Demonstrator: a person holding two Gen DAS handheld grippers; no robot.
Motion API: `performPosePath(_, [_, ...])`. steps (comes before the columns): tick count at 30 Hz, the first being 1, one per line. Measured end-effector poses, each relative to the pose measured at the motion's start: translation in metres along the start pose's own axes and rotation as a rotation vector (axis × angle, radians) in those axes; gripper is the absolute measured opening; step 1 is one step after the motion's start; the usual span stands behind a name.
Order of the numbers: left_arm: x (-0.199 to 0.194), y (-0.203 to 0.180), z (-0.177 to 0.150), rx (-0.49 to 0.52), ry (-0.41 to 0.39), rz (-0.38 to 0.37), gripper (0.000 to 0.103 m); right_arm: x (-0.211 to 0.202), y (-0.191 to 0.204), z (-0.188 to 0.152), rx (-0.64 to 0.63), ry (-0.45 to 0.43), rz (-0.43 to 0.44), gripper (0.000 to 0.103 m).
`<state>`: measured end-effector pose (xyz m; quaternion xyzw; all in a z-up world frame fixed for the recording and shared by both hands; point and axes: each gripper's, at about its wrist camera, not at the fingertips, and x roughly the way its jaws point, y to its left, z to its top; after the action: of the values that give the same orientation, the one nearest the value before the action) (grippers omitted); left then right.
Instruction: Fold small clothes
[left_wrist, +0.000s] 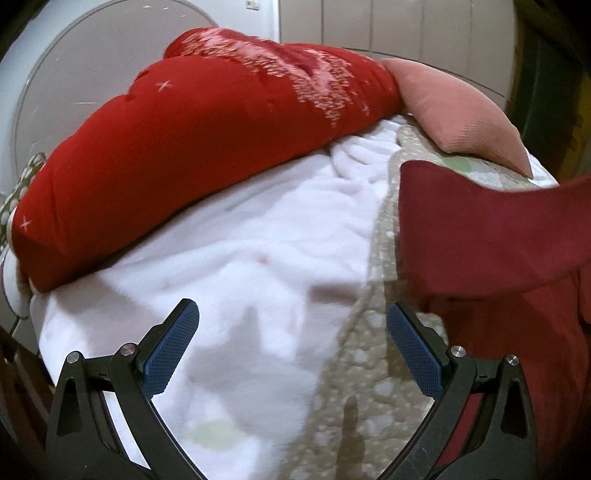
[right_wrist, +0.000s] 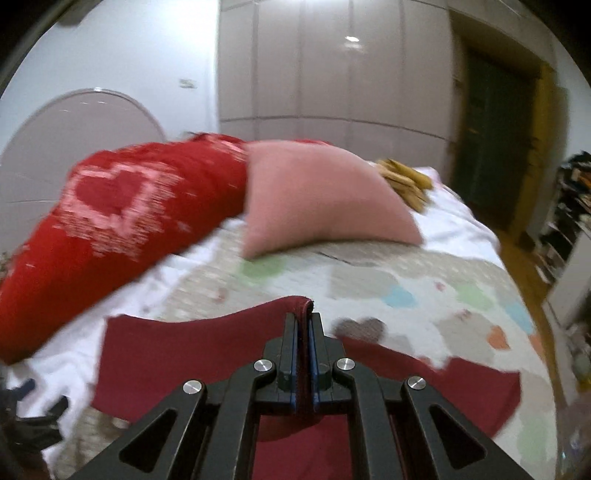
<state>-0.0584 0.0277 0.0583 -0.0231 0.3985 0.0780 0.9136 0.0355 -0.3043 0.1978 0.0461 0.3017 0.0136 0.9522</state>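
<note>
A dark red garment (right_wrist: 177, 354) lies on the bed, and my right gripper (right_wrist: 304, 321) is shut on a folded edge of it, lifting that edge off the cover. In the left wrist view the same dark red garment (left_wrist: 480, 236) hangs raised at the right. My left gripper (left_wrist: 291, 350) stands open above the white blanket (left_wrist: 229, 258), with nothing between its blue pads (left_wrist: 173, 350). It sits left of the garment and does not touch it.
A long bright red cushion (left_wrist: 177, 155) with a pink heart pattern lies across the head of the bed, a pink pillow (right_wrist: 317, 195) beside it. A patterned bedspread (right_wrist: 424, 280) covers the bed. Yellowish fabric (right_wrist: 404, 181) lies behind the pillow. Wardrobe doors (right_wrist: 332, 66) stand behind.
</note>
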Motion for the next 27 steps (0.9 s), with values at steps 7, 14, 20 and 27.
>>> performPosePath(7, [0.003, -0.022, 0.005, 0.037, 0.001, -0.015, 0.102, 0.01, -0.05, -0.027, 0.072, 0.06, -0.094, 0.005])
performPosePath(14, [0.01, -0.039, 0.007, 0.075, 0.006, -0.019, 0.102, 0.027, -0.076, -0.046, 0.099, 0.115, -0.158, 0.005])
performPosePath(20, [0.019, -0.048, 0.003, 0.096, 0.026, -0.019, 0.102, 0.074, -0.1, -0.077, 0.152, 0.312, -0.19, 0.009])
performPosePath(27, [0.031, -0.06, 0.006, 0.086, 0.038, -0.053, 0.102, 0.042, -0.08, -0.064, 0.154, 0.19, -0.106, 0.045])
